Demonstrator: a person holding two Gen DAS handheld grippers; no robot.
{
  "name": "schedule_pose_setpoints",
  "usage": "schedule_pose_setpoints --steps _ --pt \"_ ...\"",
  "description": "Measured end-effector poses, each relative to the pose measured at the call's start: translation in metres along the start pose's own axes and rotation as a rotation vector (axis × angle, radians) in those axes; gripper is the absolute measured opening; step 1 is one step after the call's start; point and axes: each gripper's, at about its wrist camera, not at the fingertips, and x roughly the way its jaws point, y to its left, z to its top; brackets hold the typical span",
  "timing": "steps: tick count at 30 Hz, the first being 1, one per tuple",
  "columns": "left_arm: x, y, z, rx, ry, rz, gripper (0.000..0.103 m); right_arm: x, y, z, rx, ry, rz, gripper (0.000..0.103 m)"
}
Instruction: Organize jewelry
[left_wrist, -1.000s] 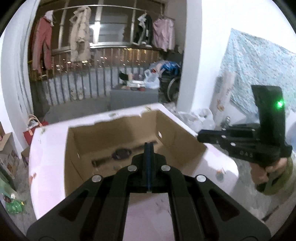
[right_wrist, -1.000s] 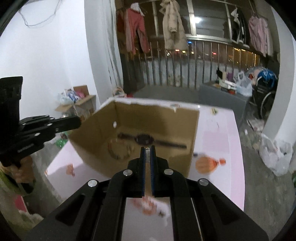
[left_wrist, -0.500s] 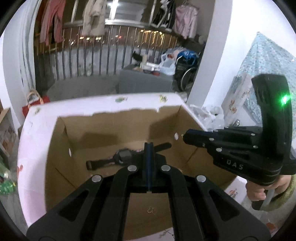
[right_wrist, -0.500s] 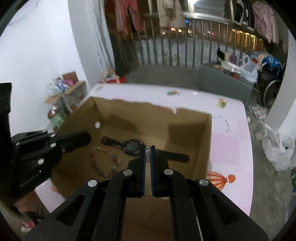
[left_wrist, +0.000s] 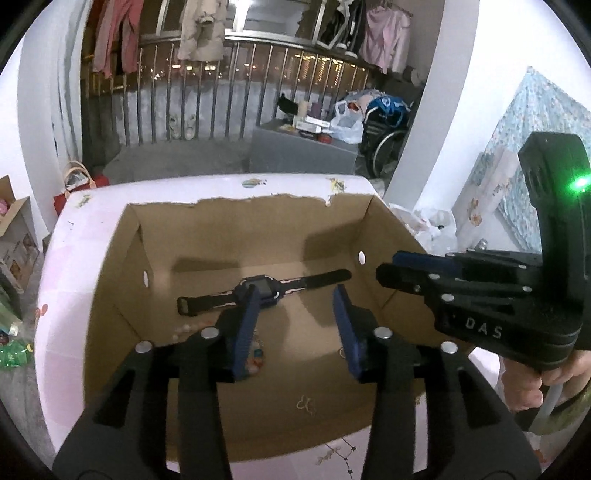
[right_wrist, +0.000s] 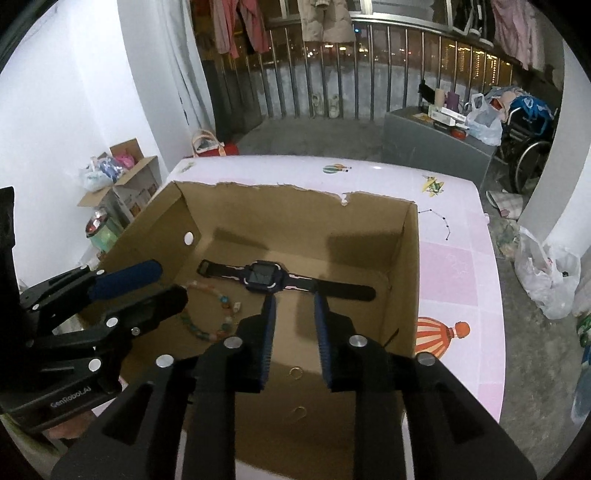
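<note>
Hovering over an open cardboard box on a pink-patterned table, the left gripper and right gripper each hold their blue-padded fingers parted with nothing between them, the left pair spread wider than the right. Nearest on the box floor lie two small gold rings, thin and hard to make out; in the left wrist view one shows only as a pale squiggle. Just beyond, a beaded bracelet curves along the floor on the left side, its near end hidden behind the right gripper's left finger and the left gripper's fingertip. Farther back a dark wristwatch lies flat with its strap stretched across the floor, close to the rear wall; in the left wrist view a finger covers part of its face. Past the table, hanging clothes line a balcony railing, their tops cut off by the frame.
</note>
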Motion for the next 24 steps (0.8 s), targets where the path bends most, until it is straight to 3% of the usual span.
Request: schedule_pose_setpoints --steps 4,17,24 --pt "-0.018 -0.003 -0.001 0.000 -0.029 0.005 0.046 -0.012 0.004 -0.002 0.004 -0.019 0.001 0.027" --pt "-0.066 -0.014 -0.010 0.008 -0.086 0.032 0.059 -0.054 0.017 -0.016 0.005 -0.070 -0.016 0.050" --pt "-0.084 -0.015 -0.019 0.006 -0.103 0.036 0.062 -0.070 0.023 -0.031 0.011 -0.071 -0.026 0.053"
